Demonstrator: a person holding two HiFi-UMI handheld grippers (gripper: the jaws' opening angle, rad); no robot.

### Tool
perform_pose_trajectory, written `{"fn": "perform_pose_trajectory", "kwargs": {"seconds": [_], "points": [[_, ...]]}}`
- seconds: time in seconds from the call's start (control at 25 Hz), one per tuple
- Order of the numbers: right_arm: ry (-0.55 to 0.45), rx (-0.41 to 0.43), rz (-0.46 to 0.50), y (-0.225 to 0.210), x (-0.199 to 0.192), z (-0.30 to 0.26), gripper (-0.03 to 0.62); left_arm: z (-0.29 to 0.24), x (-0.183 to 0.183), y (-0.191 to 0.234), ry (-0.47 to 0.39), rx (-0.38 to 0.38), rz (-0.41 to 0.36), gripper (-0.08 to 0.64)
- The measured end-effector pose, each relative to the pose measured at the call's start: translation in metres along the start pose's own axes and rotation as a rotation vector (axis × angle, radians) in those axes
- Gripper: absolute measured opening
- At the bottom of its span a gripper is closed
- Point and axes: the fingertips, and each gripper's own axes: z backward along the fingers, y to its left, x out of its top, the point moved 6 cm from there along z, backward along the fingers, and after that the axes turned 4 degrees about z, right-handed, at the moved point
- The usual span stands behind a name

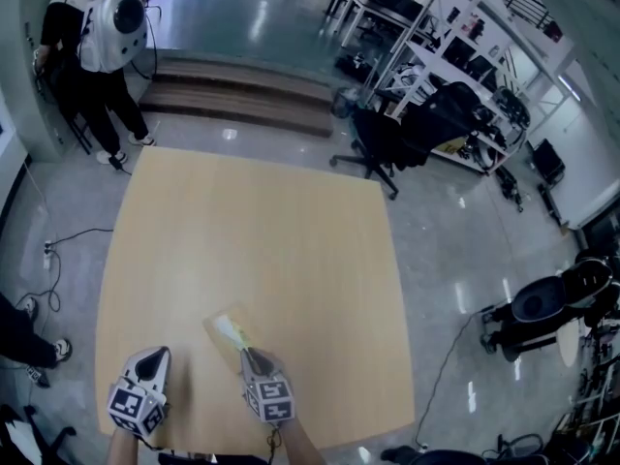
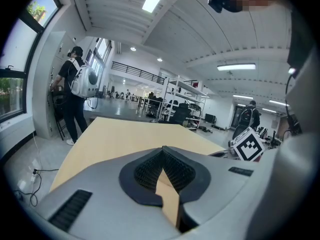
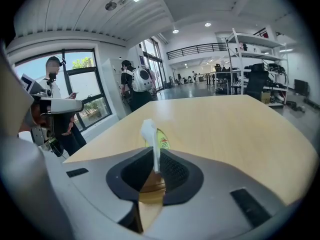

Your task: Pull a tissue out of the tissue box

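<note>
Right hand-held gripper pinching the tissue at the box top

We see the tissue box (image 1: 225,329) at the near edge of the worktop (image 1: 252,221), just beyond the right hand-held gripper (image 1: 250,355) and a little to its left. Its long axis seems to slant from far left to near right, toward that tool. The right hand-held gripper is much the nearer; its jaws are nearly together, pinched on the white tissue (image 3: 149,134), which stands up out of them. We judge the pull should go up and away from the box. The left hand-held gripper (image 1: 153,361) sits apart to the left, jaws together and empty, touching nothing.
</note>
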Motion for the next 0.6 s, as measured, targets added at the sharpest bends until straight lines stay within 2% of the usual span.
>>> {"fn": "perform_pose_trajectory", "kwargs": {"seconds": [0.32,0.6], "points": [[-0.007,-0.008,-0.017,-0.0060,-0.0054,0.0004,0.018,-0.0012,-0.0048,-0.0021,-0.005,0.001,-0.005,0.008],[-0.026,-0.009,-0.011,-0.0024,-0.0034,0.0022,0.014,0.0025,-0.0033,0.0011,-0.013,0.001,-0.009,0.008]]}}
